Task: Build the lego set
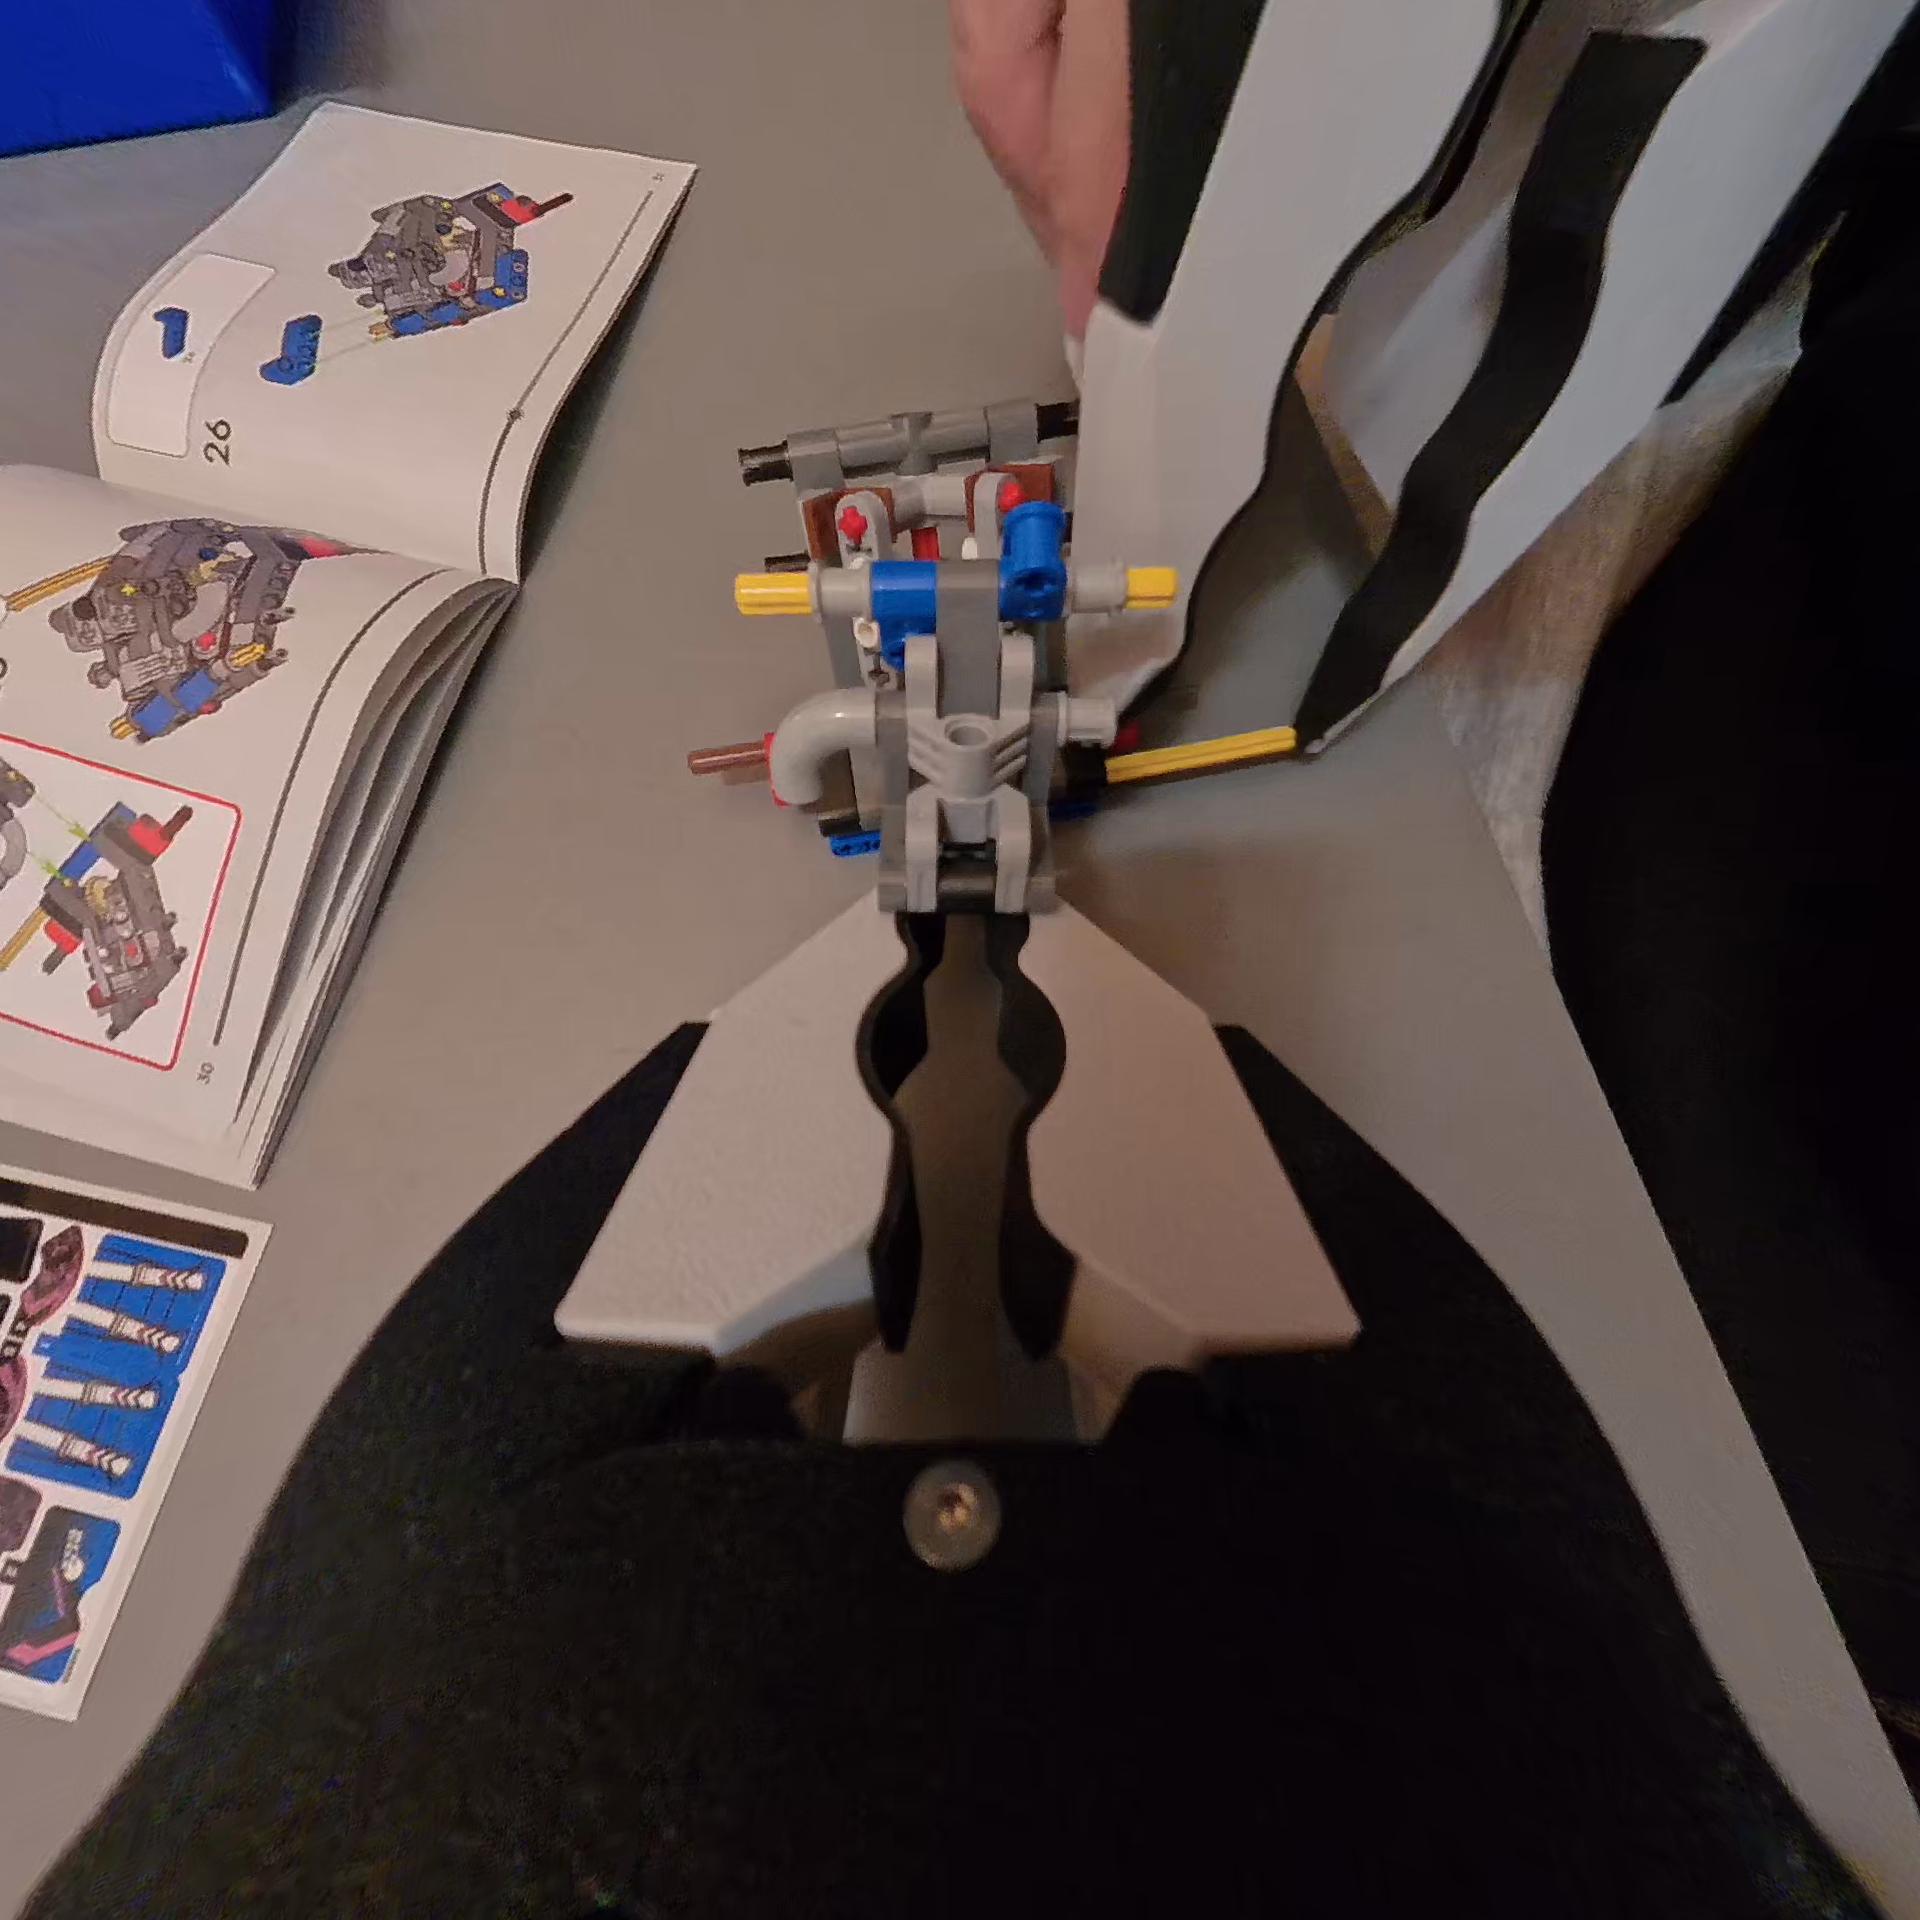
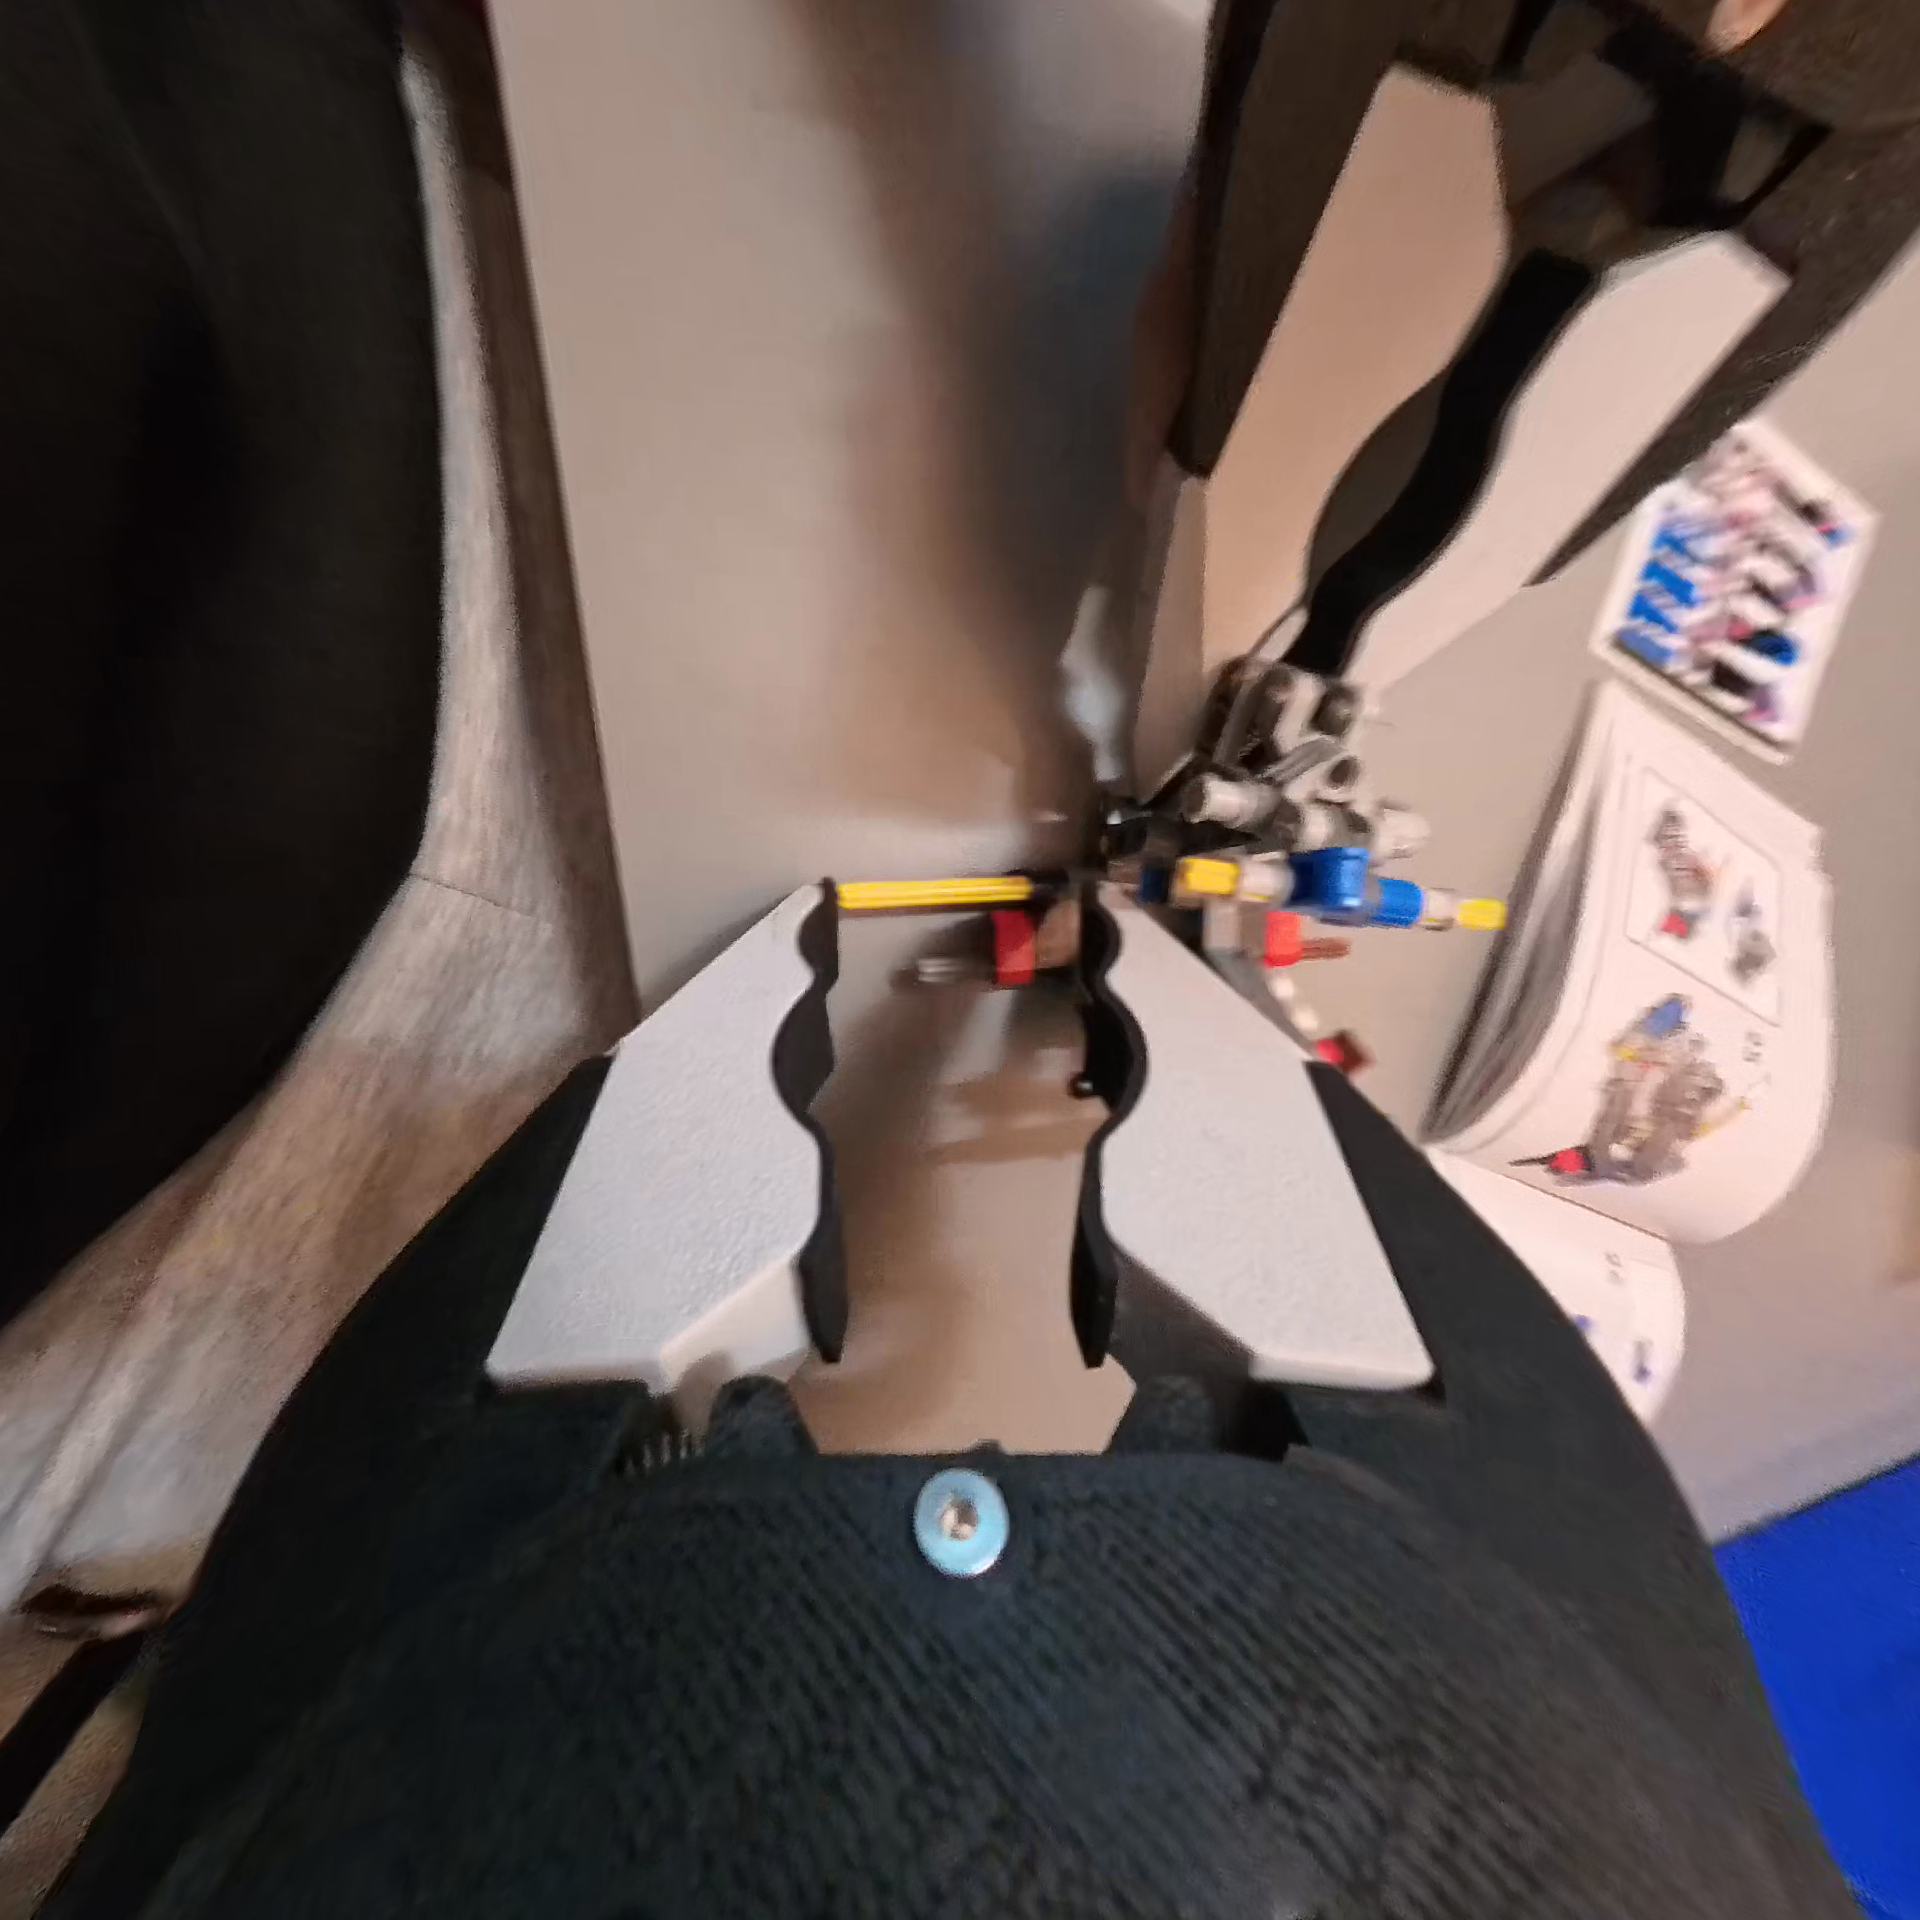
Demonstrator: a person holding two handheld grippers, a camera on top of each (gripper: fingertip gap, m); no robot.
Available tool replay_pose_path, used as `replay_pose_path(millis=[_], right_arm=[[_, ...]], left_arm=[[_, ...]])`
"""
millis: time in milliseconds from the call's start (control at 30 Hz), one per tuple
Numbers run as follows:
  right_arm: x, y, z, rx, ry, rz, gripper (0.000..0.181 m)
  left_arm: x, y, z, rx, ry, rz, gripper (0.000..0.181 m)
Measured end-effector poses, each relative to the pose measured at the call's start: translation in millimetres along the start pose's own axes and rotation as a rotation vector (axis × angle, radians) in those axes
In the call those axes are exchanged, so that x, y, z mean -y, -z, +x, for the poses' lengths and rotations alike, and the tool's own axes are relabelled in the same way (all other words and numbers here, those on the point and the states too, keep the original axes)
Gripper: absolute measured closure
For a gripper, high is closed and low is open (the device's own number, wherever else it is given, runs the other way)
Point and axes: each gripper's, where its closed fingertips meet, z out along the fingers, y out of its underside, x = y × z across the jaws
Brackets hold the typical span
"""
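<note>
I am holding the lego assembly up off the grey tabletop with the left gripper; its fingers are drawn in narrow and are clamping the light grey frame at the model's near end. The right gripper is sitting with its fingers spread wide, and the long yellow axle sticking out of the model's side is spanning the gap at their tips, one end touching a fingertip. Whether they are bearing on it I cannot tell (the right wrist view is blurred).

I am judging the model as light, rigid plastic, but only friction-fitted: the body should take a firm pinch, while the protruding pins and axles would likely slide or pop free if levered. The blocky grey frame is the place to take hold, as the left is doing. The axle is thin and smooth, so I would take it near its middle and push straight along its length.

I am counting one assembly, one long yellow axle, two short yellow axle ends showing on either side of it, one open instruction booklet, one sticker sheet beside the booklet, and one blue bin at the far corner.
</note>
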Motion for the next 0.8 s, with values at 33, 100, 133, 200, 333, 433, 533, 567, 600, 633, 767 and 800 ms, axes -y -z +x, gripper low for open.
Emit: replay_pose_path(millis=[33,100,133,200,333,433,533,567,600,633,767,800], right_arm=[[3.2,2.6,4.7,-0.041,0.004,0.018,0.132],[4.9,5.1,7.7,-0.062,-0.009,0.033,0.129],[3.6,5.1,7.2,-0.057,-0.017,0.027,0.128],[-0.6,12.5,12.2,-0.094,-0.02,0.012,0.125],[3.5,40.7,40.9,-0.223,-0.221,0.169,0.082],[-19.4,36.1,45.8,-0.217,-0.289,0.212,0.069],[-25.2,35.9,47.6,-0.138,-0.357,0.402,0.1],[-28.8,34.1,48.4,-0.104,-0.388,0.429,0.104],[-32.1,31.1,49.4,-0.076,-0.409,0.427,0.1],[-32.0,28.5,50.5,-0.056,-0.41,0.429,0.099],[-30.9,10.9,47.4,0.03,-0.321,0.368,0.102],[-30.3,7.7,46.4,0.05,-0.296,0.354,0.102]], left_arm=[[0.1,-0.2,0.2,-0.002,0.0,0.001,0.177],[0.3,-0.5,0.5,-0.005,0.0,0.003,0.177],[0.4,-0.5,0.5,-0.004,0.0,0.002,0.177],[0.2,-0.5,0.6,-0.003,-0.002,0.001,0.177],[0.0,-0.3,0.8,-0.008,-0.002,0.007,0.177],[-0.1,-0.2,0.9,-0.004,-0.001,0.004,0.177],[-0.1,-0.1,1.2,0.004,0.006,0.006,0.177],[-0.1,-0.2,1.4,0.004,0.009,0.008,0.177],[0.0,-0.4,1.9,0.002,0.011,0.011,0.177],[0.1,-0.5,2.3,0.0,0.013,0.016,0.177],[0.5,-1.1,3.3,0.003,0.02,0.03,0.177],[0.5,-1.2,3.5,0.007,0.023,0.03,0.177]])
